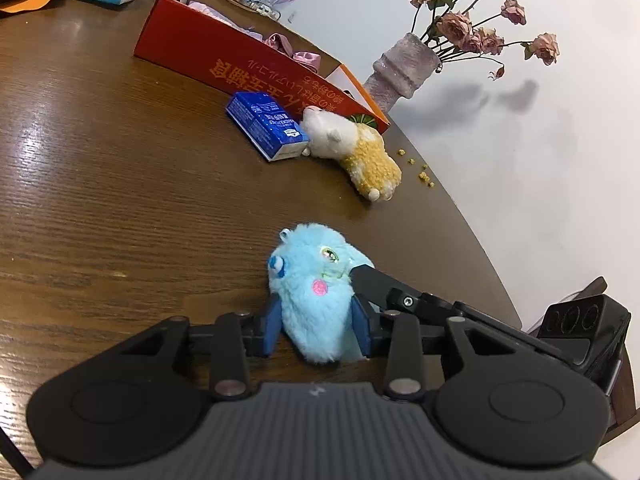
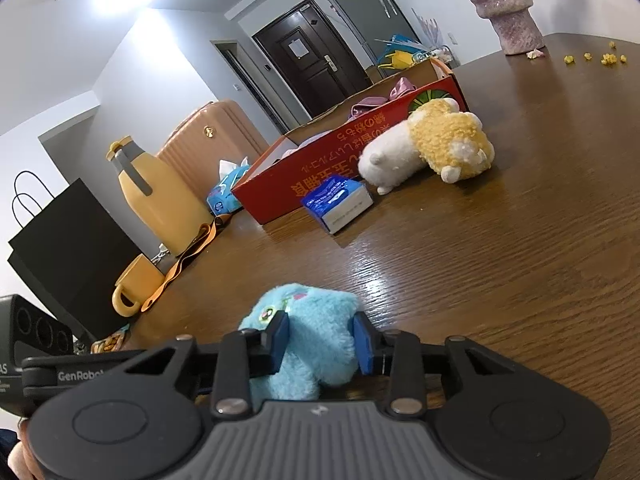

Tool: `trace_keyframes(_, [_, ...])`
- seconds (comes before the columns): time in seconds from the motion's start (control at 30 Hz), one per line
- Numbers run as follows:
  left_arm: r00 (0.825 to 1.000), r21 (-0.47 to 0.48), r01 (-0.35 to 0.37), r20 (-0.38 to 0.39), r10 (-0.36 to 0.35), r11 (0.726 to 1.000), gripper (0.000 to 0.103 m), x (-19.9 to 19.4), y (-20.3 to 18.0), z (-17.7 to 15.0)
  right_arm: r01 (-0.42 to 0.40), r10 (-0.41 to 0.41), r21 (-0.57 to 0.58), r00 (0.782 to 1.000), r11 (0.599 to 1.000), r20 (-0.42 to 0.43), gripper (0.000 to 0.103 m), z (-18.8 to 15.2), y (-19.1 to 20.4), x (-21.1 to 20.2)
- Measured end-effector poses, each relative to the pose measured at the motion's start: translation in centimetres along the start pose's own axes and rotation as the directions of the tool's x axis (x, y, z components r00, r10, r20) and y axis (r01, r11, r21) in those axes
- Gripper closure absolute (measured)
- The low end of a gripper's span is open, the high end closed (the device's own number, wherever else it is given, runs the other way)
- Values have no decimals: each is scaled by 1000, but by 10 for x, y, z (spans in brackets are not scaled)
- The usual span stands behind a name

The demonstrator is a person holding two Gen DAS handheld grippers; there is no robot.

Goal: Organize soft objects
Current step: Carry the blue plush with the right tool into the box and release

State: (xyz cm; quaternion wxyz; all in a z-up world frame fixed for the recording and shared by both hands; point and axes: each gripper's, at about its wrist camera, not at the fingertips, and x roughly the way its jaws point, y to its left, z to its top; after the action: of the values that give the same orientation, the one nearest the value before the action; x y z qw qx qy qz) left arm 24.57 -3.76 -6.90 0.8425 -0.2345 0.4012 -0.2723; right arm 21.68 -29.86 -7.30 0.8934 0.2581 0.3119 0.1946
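One wood-grain surface [image 1: 120, 184], glossy, rounded edge. One red cardboard box [image 1: 192, 52], long, open-topped, far ahead of fingers. Two plush toys: yellow-white woolly one [image 1: 360, 152] beyond fingers beside box; blue fluffy one [image 1: 316, 292] squeezed between blue pads of both left gripper [image 1: 318, 326] and right gripper [image 2: 322, 340], low over surface. One small blue carton [image 1: 266, 124], rectangular, touching woolly toy.
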Motion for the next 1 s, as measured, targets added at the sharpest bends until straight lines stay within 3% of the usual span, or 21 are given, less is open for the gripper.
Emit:
trace_keyframes(0.07, [999, -14, -22, 27, 23, 1000, 56, -4, 3, 2, 3, -3, 1, 1000, 1000, 3, 70, -1, 0, 0])
trace_keyframes(0.13, [999, -3, -24, 44, 24, 1000, 57, -8, 3, 3, 5, -5, -3, 1000, 1000, 5, 70, -2, 0, -1])
trace_keyframes(0.17, [999, 0, -24, 45, 24, 1000, 58, -9, 3, 4, 6, -6, -5, 1000, 1000, 5, 70, -2, 1, -1])
trace_keyframes(0.23, [999, 9, -16, 42, 15, 1000, 78, -9, 1, 5, 2, -2, -6, 1000, 1000, 2, 70, -1, 1, 0])
trace_keyframes(0.33, [998, 43, -19, 55, 16, 999, 79, -9, -7, 8, 2, -2, -5, 1000, 1000, 24, 72, 3, 2, -4])
trace_keyframes(0.4, [997, 78, 6, 76, -12, 997, 79, -8, -16, 21, 6, -3, -32, 997, 999, 82, 72, 17, 7, -12])
trace_keyframes(0.53, [985, 177, 59, 148, -86, 982, 79, 4, -47, 81, 41, -14, -130, 979, 991, 201, 72, 79, 17, -16])
trace_keyframes(0.63, [984, 184, 89, 135, -115, 979, 79, 40, -61, 142, 104, -57, -184, 968, 977, 246, 73, 143, 14, 3])
trace_keyframes(0.83, [996, 136, 51, 62, -60, 989, 81, 133, -59, 230, 225, -201, -180, 969, 958, 145, 74, 238, -20, 83])
trace_keyframes(0.97, [1000, 122, 2, 6, -2, 992, 82, 175, -41, 242, 273, -269, -222, 962, 936, 48, 75, 248, -34, 133])
trace_keyframes(1.0, [1000, 138, 10, -9, -9, 990, 83, 177, -35, 240, 256, -261, -232, 965, 938, 12, 83, 246, -36, 143])
